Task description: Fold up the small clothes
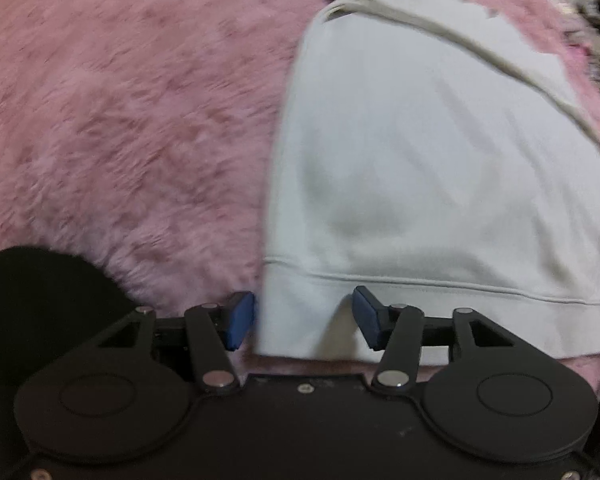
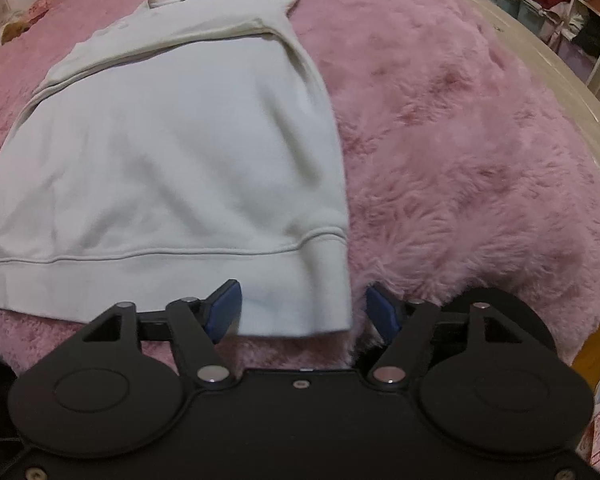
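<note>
Two claws are seen at the near hem of a pale sweatshirt (image 1: 420,152) that is spread flat on a fluffy pink blanket (image 1: 120,100), its sleeves already laid across the upper body near the collar. The left claw (image 1: 304,322) is held apart, with the left hem corner lying between its blue pads (image 1: 240,320) but not yet pinched. The right claw (image 2: 304,314) is likewise held apart, the right hem corner sitting between its fingers with nothing clamped. The garment is judged to be soft, limp and light, though thickish in the knit, so it can be expected to drape and sag wherever it is not supported. The ribbed hem band (image 2: 160,280) is doubled and firmer than the body, and both corners are best taken there, deep enough that both layers are caught. The long pile underneath may be snagged if the pads are driven too low. Once both corners are gripped, an even lift toward the collar would be called for, so that the fold is kept square.
</note>
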Demonstrator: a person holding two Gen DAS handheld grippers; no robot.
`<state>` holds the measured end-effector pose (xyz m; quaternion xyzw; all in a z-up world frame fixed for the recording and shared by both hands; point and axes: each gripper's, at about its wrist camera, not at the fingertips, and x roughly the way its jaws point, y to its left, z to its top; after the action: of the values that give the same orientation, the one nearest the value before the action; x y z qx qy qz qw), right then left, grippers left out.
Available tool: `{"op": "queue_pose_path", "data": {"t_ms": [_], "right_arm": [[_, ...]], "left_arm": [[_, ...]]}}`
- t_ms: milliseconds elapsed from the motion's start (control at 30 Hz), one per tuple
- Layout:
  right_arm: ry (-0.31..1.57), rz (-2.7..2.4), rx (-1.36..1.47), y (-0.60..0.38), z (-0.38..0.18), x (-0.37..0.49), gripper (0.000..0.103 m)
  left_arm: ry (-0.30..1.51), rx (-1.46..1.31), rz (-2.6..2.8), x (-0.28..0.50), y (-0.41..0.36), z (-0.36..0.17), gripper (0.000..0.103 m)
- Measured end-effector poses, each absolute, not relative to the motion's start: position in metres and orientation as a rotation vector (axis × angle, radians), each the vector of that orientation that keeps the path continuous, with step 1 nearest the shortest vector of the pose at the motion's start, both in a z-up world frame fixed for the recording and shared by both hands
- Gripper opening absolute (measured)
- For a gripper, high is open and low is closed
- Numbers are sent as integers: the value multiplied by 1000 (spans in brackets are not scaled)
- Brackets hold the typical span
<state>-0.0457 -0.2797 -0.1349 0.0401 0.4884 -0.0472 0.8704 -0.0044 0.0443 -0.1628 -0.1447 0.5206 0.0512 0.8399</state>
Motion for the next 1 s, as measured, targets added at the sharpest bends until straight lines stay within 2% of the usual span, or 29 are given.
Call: {"op": "queue_pose_path", "data": {"t_ms": [67, 100, 133, 200, 233, 267, 300, 367, 467, 700, 1000], "right_arm": [[1017, -97, 79, -278, -135, -45, 66], [1013, -93, 76, -279, -134, -46, 66], [1010, -92, 70, -278, -132, -45, 66], [1000, -101, 44, -277, -134, -45, 62], [989, -121, 32, -277, -134, -45, 47], [983, -142, 21, -278, -133, -45, 32], [980, -150, 19, -278, -131, -45, 28], [982, -134, 67, -284, -129, -45, 15], [977, -107, 118, -290, -131, -44, 7], [948, -96, 40, -281, -121, -55, 3], [975, -70, -20, -281, -117, -59, 2]], "left_arm": [[1093, -260, 108, -3, 36, -163, 49], [1091, -237, 116, -2, 34, -164, 43], [1088, -232, 123, -1, 33, -165, 30], [1085, -240, 137, 0, 35, -166, 14], [1079, -245, 138, -1, 36, -165, 7], [1072, -255, 134, -2, 39, -164, 6], [1067, -270, 126, -3, 42, -163, 4], [1055, -291, 117, -7, 47, -161, 2], [1023, -304, 108, -16, 52, -154, 2], [949, -313, 102, -35, 54, -138, 2], [992, -184, 179, -42, 42, -147, 2]]}}
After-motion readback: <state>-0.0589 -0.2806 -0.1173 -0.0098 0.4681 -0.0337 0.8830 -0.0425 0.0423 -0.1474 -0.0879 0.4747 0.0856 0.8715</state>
